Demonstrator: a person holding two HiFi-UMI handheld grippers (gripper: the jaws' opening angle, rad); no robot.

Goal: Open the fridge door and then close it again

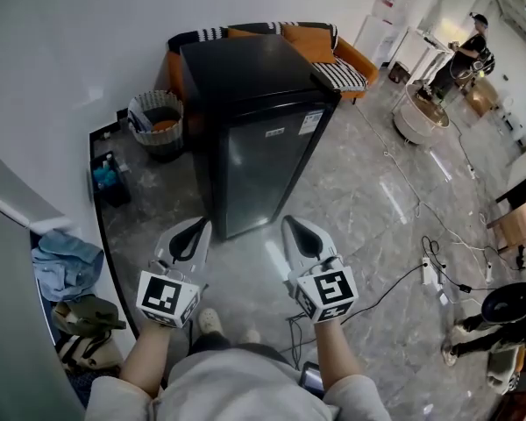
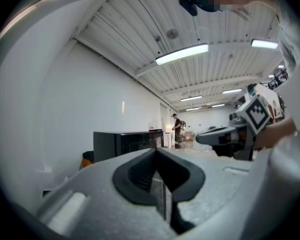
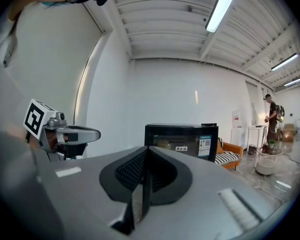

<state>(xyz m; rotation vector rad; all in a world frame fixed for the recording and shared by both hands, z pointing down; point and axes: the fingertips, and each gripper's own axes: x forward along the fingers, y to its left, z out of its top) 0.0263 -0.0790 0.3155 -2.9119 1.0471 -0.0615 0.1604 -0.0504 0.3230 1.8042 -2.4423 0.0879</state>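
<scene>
A small black fridge (image 1: 263, 134) stands on the floor against the white wall, its door shut and a label near the door's top corner. It also shows ahead in the left gripper view as the fridge (image 2: 127, 141) and in the right gripper view as the fridge (image 3: 182, 139). My left gripper (image 1: 199, 227) and right gripper (image 1: 291, 224) are held side by side in front of the fridge, well short of the door. Both are shut with nothing between their jaws, as the left gripper (image 2: 156, 151) and right gripper (image 3: 146, 150) views show.
An orange sofa (image 1: 320, 46) with striped cushions stands behind the fridge. A woven basket (image 1: 156, 117) sits to its left. Bags and cloth (image 1: 66, 266) lie at the left wall. Cables and a power strip (image 1: 428, 272) run over the floor at right. A person (image 1: 460, 55) stands far off.
</scene>
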